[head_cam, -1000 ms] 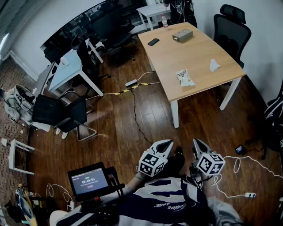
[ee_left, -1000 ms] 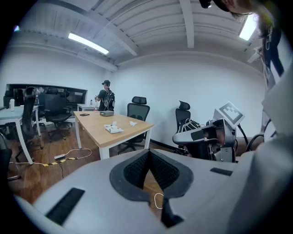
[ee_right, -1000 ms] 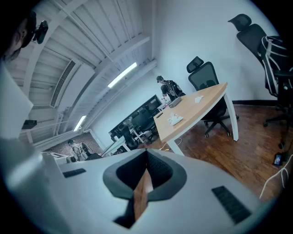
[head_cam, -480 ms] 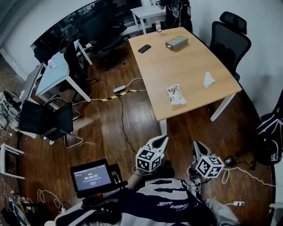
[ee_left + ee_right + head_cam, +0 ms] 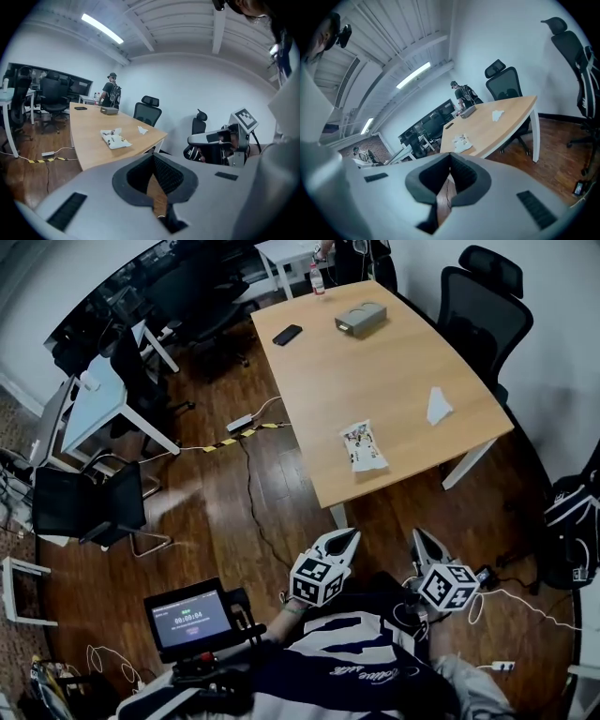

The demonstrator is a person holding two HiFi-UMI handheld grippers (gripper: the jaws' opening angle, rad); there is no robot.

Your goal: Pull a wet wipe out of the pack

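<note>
The wet wipe pack (image 5: 364, 447) lies flat on the tabletop (image 5: 394, 371), close to its near edge. It is ahead of both hand-held grippers and well apart from them. Beyond it sit a crumpled white tissue (image 5: 438, 406) near the right edge, then a grey box (image 5: 361, 318) and a dark phone (image 5: 287, 334) at the far end. The left hand-held gripper (image 5: 348, 537) and the right hand-held gripper (image 5: 418, 540) are both clenched on nothing, side by side over the wooden floor (image 5: 234, 540), short of that near edge. A white table leg (image 5: 337, 515) stands just ahead of the left one. A black cable (image 5: 251, 493) crosses the open floor to its left. A black office chair (image 5: 473, 306) stands against the tabletop's right side.
</note>
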